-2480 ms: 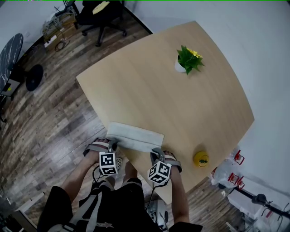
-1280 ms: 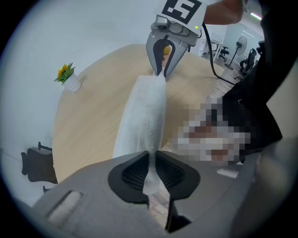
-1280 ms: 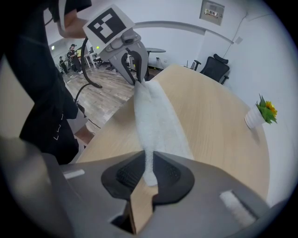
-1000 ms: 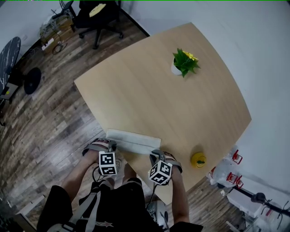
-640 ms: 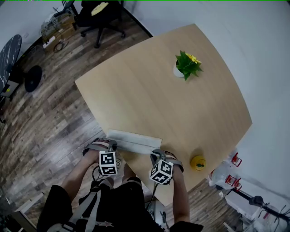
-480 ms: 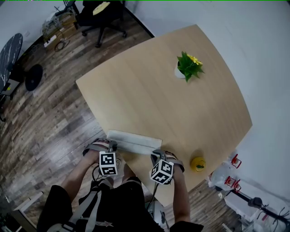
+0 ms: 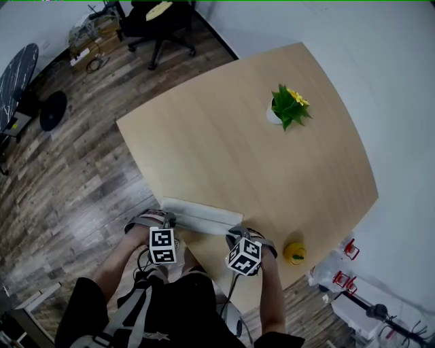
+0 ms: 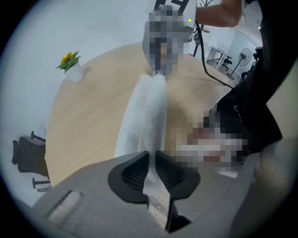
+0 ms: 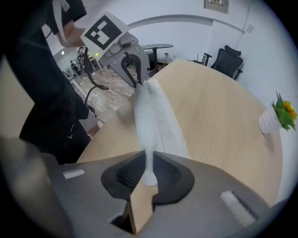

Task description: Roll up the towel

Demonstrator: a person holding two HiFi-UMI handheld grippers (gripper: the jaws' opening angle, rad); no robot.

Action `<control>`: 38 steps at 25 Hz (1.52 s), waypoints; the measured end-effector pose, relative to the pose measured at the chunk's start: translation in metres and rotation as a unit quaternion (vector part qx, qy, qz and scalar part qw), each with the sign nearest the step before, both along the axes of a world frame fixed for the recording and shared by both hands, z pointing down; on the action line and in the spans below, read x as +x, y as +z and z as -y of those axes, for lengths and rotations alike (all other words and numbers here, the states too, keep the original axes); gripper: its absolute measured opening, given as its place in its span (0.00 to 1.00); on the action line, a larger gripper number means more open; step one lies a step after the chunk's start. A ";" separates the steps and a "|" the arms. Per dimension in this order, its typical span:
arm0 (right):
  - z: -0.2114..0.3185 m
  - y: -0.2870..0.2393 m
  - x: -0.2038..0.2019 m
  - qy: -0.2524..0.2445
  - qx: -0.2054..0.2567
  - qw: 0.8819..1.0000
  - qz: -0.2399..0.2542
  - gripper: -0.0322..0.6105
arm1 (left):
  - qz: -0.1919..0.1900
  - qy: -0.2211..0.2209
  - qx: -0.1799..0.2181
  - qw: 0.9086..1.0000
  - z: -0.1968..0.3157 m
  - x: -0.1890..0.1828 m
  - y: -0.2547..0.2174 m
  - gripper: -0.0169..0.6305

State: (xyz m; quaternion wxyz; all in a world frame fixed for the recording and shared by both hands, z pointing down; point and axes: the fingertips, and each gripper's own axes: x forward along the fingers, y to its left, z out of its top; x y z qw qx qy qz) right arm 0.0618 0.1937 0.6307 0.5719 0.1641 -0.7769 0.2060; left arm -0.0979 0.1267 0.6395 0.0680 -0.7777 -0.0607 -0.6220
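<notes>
Between the two grippers, in the head view, the towel [image 7: 200,215] lies as a narrow white band along the near edge of the table [image 7: 258,170]. The left gripper [image 7: 168,218] is at one end and the right gripper [image 7: 234,233] at the other, both pointing steeply down. Beyond the right gripper a small yellow object [image 7: 294,253] sits near the table edge. A potted plant [image 7: 289,107] stands well apart on the far side, and an office chair [image 7: 160,20] is on the floor beyond the table. None of these lies in the path of the roll. In the left gripper view, the jaws are nearly together and pinch a raised ridge of the cloth. The band runs straight away towards the other gripper. In the right gripper view, the jaws likewise clamp a thin fold of cloth, and a flat strip lies alongside the ridge on the far side. Judgement: the roll is only begun. The near edge is gathered and lifted, no firm cylinder shows, and the flat strip remains to be wound in.
</notes>
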 end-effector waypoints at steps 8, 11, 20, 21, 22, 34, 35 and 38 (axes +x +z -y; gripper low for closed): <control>0.016 0.000 0.003 -0.004 -0.008 1.000 0.008 0.14 | 0.003 -0.009 -0.008 1.000 0.011 0.002 0.002 0.12; 0.024 0.001 0.005 -0.006 -0.006 1.000 0.008 0.14 | 0.001 -0.012 -0.008 1.000 0.017 0.003 0.002 0.13; 0.048 0.005 0.007 -0.007 -0.004 1.000 0.012 0.14 | -0.003 -0.024 0.000 1.000 0.041 0.006 0.002 0.13; 0.050 0.006 0.008 -0.007 -0.004 1.000 0.013 0.15 | -0.003 -0.025 -0.001 1.000 0.043 0.007 0.003 0.13; 0.052 0.007 0.008 -0.006 -0.004 1.000 0.014 0.15 | -0.003 -0.026 -0.003 1.000 0.045 0.007 0.003 0.13; 0.061 0.016 0.010 0.012 -0.014 0.999 0.037 0.15 | 0.011 -0.019 -0.027 0.999 0.059 0.014 0.011 0.15; 0.061 0.016 0.010 0.013 -0.012 0.999 0.037 0.15 | 0.011 -0.017 -0.028 0.999 0.060 0.014 0.011 0.16; 0.063 0.015 0.012 0.017 0.009 0.999 0.031 0.16 | 0.007 -0.012 -0.015 1.000 0.062 0.015 0.010 0.18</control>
